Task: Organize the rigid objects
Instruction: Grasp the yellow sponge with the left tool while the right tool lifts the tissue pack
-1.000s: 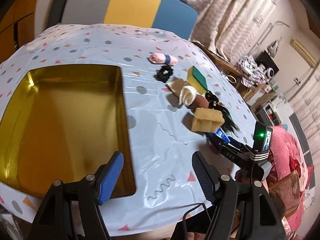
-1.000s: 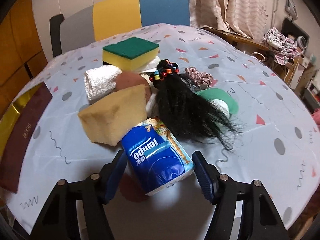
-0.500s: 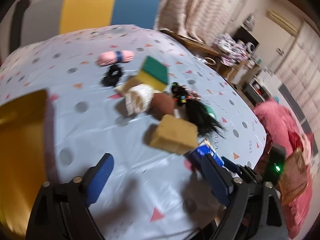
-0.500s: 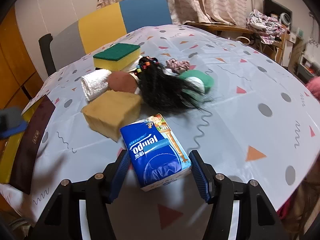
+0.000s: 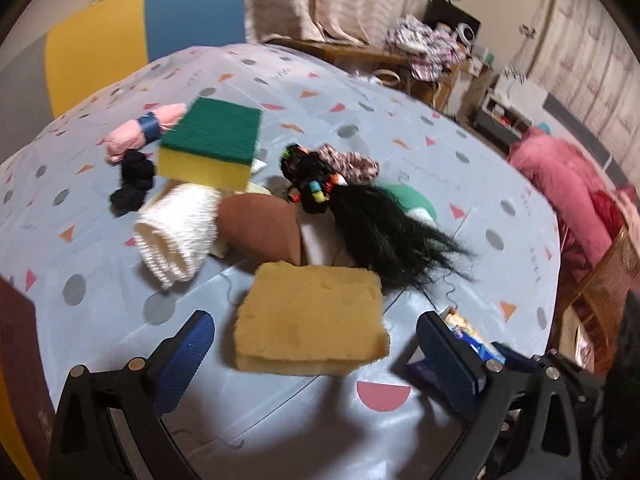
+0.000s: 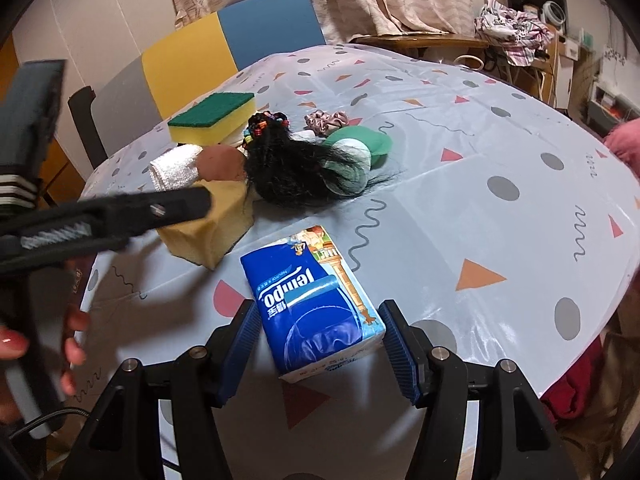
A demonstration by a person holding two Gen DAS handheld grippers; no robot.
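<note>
Now the left claw (image 5: 316,354) has just been spreading its blue ribbed pads to their widest, and the tan sponge block (image 5: 310,316) sits between them on the desk (image 6: 500,128), untouched on either side. To my eye the next step is to grab that block: it looks soft and porous, so the pads should come in square on its flat sides and low down, closing gently so it doesn't bulge or pop out.

Over on the right, the right claw (image 6: 318,350) stands about half open around the near end of the blue tissue pack (image 6: 310,300); its left pad looks to be touching the glossy wrapper, the right one just clear, so I can't say it truly has a grip.

Farther off, in a tight cluster, lie a rolled white ribbed cloth (image 5: 176,232), a brown rounded pad (image 5: 262,226), a tuft of black hair with coloured beads (image 5: 376,220), and a yellow sponge with a green scouring top (image 5: 208,146).
</note>
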